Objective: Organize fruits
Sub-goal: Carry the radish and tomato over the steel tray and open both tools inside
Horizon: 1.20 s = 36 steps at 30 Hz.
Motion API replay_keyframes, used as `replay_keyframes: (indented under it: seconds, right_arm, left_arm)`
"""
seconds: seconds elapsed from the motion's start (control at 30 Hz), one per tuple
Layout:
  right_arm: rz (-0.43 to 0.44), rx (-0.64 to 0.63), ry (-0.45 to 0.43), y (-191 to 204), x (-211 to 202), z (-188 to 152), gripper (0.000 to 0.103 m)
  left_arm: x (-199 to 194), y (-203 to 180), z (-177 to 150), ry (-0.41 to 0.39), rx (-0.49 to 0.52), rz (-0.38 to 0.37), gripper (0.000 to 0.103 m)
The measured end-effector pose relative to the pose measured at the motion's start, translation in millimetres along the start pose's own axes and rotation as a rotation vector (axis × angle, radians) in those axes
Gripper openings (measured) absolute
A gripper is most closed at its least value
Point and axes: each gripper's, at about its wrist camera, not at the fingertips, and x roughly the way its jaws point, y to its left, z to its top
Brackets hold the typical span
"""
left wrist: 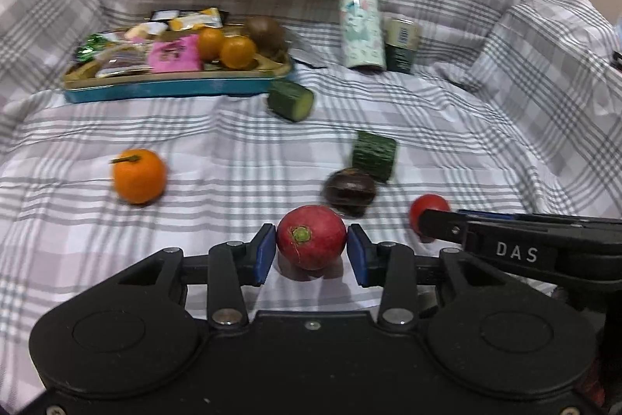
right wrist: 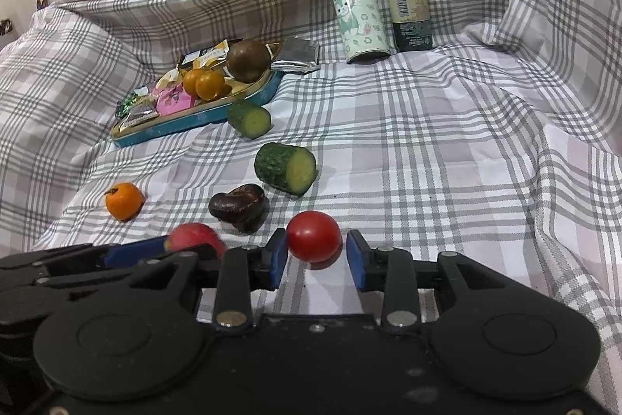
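My left gripper [left wrist: 311, 251] is open around a red radish [left wrist: 311, 237] that lies on the checked cloth; its blue pads stand just beside it, with a small gap on the right. My right gripper [right wrist: 317, 259] is open around a red cherry tomato [right wrist: 313, 237], pads close but apart from it. The tomato also shows in the left wrist view [left wrist: 425, 209], the radish in the right wrist view [right wrist: 194, 238]. An orange [left wrist: 138, 175] lies to the left. A blue tray [left wrist: 175, 89] at the back left holds two oranges [left wrist: 225, 47], a brown fruit [left wrist: 266, 32] and snack packets.
Two cucumber pieces [left wrist: 290, 100] [left wrist: 374, 155] and a dark brown chestnut-like thing [left wrist: 350, 190] lie between the grippers and the tray. A patterned bottle [left wrist: 361, 26] and a dark can [left wrist: 402, 43] stand at the back. Raised cloth folds ring the area.
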Motion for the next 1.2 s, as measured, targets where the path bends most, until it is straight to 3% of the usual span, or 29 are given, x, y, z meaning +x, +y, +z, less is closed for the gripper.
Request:
replay_keyframes:
  seconds: [0.17,0.6,0.77,0.93,1.2]
  right_arm:
    - [-0.014,-0.035,0.006,8.4,7.5,-0.1,0.043]
    - [-0.061,-0.083,0.005,18.2,19.6,-0.1,0.045]
    - [-0.087,-0.142,-0.015,24.1,18.1,-4.5,0.035]
    - [-0.091,-0.167,-0.062,27.0,7.5,-7.7,0.035]
    - [-0.03,-0.154,-0.134,34.4,-33.2,-16.3,0.035]
  left_arm:
    - [-0.4,12.0,0.3,0.004,-0.035,0.017,0.048]
    - [-13.1,12.8,-1.4,-0.017,-0.022,0.028,0.048]
    - [-27.5,15.4,-3.0,-0.036,-0.021,0.037,0.048]
    - [-46.9,19.8,-8.8,-0.057,-0.025,0.045,0.048]
    - [-76.7,24.5,-30.4,-0.071,-0.021,0.052,0.048]
